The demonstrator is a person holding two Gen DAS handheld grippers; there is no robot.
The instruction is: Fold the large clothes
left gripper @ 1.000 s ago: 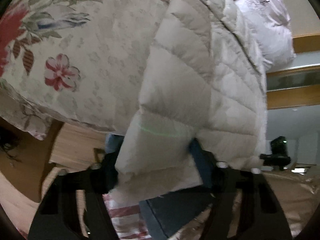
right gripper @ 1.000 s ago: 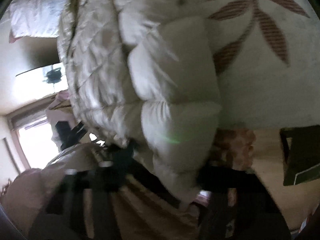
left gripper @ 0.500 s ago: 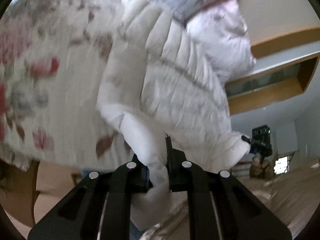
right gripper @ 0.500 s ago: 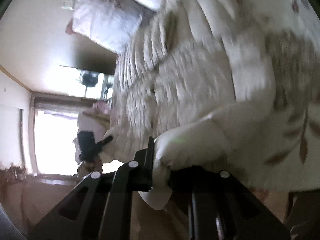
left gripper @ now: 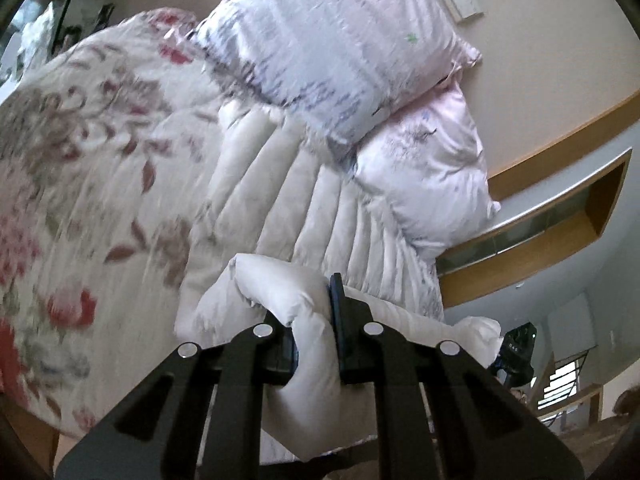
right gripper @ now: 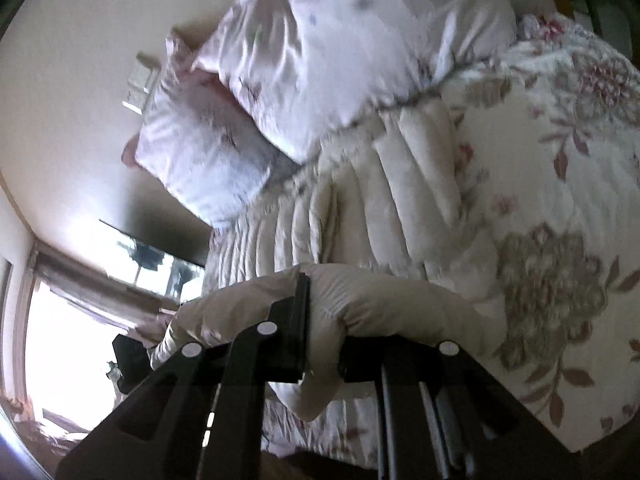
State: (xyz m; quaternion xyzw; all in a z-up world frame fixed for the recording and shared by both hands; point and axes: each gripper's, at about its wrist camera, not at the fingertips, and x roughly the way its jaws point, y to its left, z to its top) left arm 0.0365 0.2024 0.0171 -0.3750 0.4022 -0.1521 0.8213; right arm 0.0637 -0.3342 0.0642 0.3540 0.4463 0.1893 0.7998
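With each tool, left point(left gripper: 314, 334) and right point(right gripper: 322, 334), clamped on the white puffer jacket point(left gripper: 320, 216) hem, carry both corners level toward the collar ahead.

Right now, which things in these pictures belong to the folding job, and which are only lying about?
Part of the job:
- white puffer jacket
- left gripper, shut on a fold of it
- right gripper, shut on another fold

Only lying about:
- floral bedspread under the jacket
- two pink pillows against the wall
- wall switch plate
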